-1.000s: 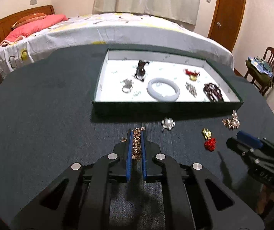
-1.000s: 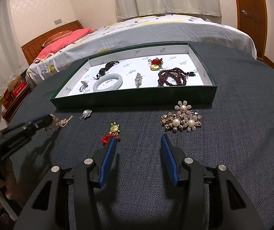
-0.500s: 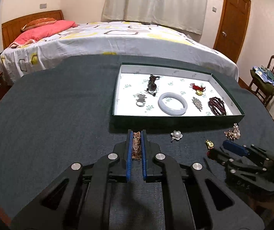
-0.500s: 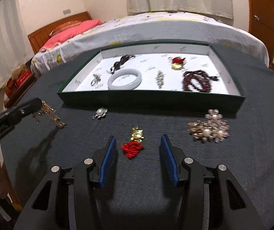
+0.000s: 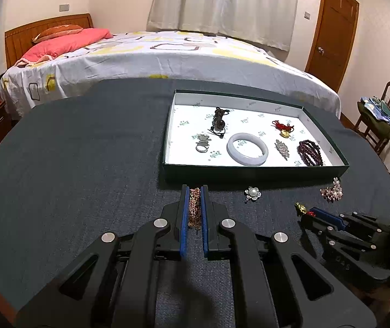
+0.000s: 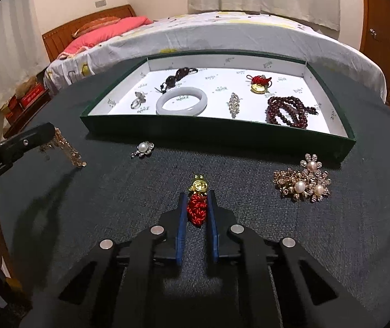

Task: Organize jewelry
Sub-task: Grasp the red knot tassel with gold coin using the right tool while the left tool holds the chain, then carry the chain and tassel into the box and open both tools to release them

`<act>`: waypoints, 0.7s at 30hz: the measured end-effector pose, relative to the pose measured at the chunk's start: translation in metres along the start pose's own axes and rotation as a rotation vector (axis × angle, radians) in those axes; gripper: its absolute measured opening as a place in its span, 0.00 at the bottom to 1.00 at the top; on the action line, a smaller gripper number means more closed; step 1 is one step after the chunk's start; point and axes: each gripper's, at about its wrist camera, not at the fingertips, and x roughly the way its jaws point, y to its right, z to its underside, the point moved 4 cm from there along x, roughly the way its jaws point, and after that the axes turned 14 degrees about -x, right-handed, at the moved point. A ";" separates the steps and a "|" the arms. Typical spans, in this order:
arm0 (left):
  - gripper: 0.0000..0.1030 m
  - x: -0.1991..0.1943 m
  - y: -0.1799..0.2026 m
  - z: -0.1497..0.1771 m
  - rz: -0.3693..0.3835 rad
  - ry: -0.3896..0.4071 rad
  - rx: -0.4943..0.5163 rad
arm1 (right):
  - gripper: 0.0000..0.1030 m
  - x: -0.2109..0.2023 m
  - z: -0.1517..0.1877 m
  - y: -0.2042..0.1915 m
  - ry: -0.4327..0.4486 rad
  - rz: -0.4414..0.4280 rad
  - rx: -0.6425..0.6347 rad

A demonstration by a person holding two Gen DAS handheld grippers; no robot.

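Note:
My left gripper (image 5: 194, 191) is shut on a gold chain (image 5: 194, 207), which hangs from it just above the dark cloth in front of the green jewelry box (image 5: 249, 170). In the right wrist view that chain (image 6: 66, 147) dangles at the left. My right gripper (image 6: 197, 195) is closing its jaws on the red knot charm (image 6: 197, 209). Its blue pads press the knot from both sides, and the gold pendant head (image 6: 199, 186) sticks out past the tips. The charm still lies on the cloth.
The white-lined box holds a pale bangle (image 6: 182, 101), dark red beads (image 6: 287, 110), a ring and other pieces. A small pearl flower brooch (image 6: 143, 147) and a large pearl brooch cluster (image 6: 303, 184) lie loose in front. A bed stands behind the table.
My right gripper moved forward over the red knot charm and its jaws came together on it. The left gripper kept its grip on the chain and drew back slightly from the box.

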 end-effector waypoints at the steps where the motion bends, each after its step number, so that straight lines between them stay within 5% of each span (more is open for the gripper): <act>1: 0.08 0.000 0.001 0.000 0.000 0.000 0.000 | 0.14 -0.001 0.000 0.001 0.006 -0.002 0.004; 21: 0.08 -0.026 0.043 -0.037 0.104 0.088 0.020 | 0.14 -0.065 -0.053 0.032 0.223 0.021 0.054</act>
